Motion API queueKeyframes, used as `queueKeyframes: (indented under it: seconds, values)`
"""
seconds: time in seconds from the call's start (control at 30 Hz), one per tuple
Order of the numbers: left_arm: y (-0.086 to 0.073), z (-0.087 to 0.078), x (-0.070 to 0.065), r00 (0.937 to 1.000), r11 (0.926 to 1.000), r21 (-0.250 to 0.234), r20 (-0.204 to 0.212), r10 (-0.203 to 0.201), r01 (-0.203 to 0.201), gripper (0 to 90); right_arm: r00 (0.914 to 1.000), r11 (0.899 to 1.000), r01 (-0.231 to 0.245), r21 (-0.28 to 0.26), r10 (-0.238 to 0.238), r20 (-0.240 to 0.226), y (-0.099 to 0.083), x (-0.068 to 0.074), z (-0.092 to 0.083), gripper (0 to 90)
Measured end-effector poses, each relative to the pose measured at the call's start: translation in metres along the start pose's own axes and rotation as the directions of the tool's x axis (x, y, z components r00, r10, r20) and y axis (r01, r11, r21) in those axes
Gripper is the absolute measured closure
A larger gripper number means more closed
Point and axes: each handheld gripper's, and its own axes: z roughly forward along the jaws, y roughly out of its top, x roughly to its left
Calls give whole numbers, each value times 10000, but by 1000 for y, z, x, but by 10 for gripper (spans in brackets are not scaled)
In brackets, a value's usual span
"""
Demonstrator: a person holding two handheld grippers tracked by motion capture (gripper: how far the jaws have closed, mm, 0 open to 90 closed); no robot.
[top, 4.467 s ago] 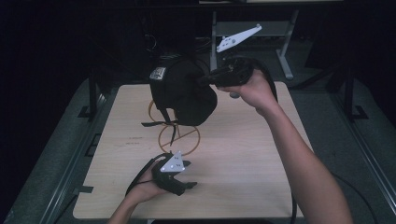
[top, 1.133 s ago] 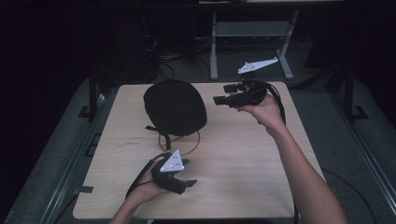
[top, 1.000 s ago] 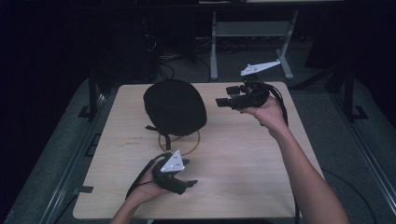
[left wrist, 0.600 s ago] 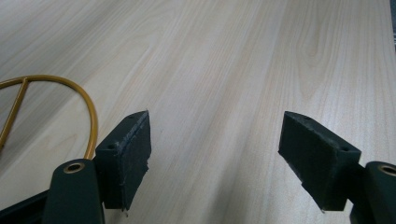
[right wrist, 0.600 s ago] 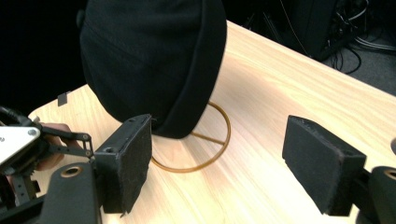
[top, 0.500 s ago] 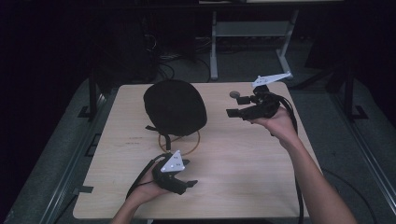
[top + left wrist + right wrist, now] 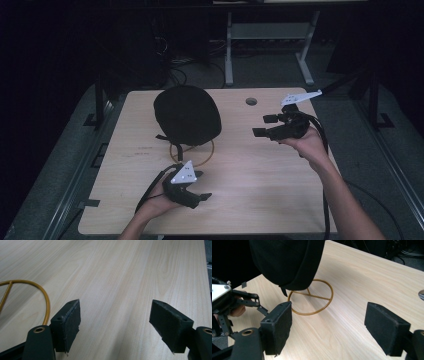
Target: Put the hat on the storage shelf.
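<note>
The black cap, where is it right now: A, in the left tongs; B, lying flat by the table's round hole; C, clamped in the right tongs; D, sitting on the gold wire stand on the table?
D: the black cap sits atop the gold wire stand, whose ring base rests on the table, and both tongs are open with nothing between them.

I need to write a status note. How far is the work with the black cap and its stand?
Done, it seems: the black cap sits on the gold wire stand, whose round base rests on the table. In hand: nothing. The right gripper is off to the cap's side, open and empty; the left gripper is open over bare wood. Left: probably nothing more.
</note>
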Motion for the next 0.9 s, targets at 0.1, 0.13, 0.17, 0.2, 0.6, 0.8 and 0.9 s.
queueKeyframes:
  seconds: [0.1,0.13,0.17,0.2,0.6,0.8,0.9]
  values:
    - [-1,1,0,10000,10000,18,3,-8,8,248,9999,9999,-158,59,158,-2,-8,-3,-2,215]
    - [-1,1,0,10000,10000,13,10,-7,7,248,9998,9998,-188,74,187,39,-11,-4,-4,213]
    - [0,1,0,10000,10000,-13,27,-19,19,248,9997,9997,-219,45,219,58,-13,-5,-4,212]
    - [0,1,0,10000,10000,-26,32,-23,23,248,9996,9996,-272,14,272,50,-15,-5,-6,211]
    - [-1,2,0,9999,10000,39,110,-56,55,248,9989,9989,-471,-81,471,40,-42,-7,-16,205]
    - [-2,1,1,9999,9999,17,71,-112,112,248,9980,9980,-632,-48,632,59,-55,-8,-21,199]
    - [-2,1,2,9999,9999,19,67,-132,132,248,9970,9970,-766,60,766,78,-61,-9,-24,188]
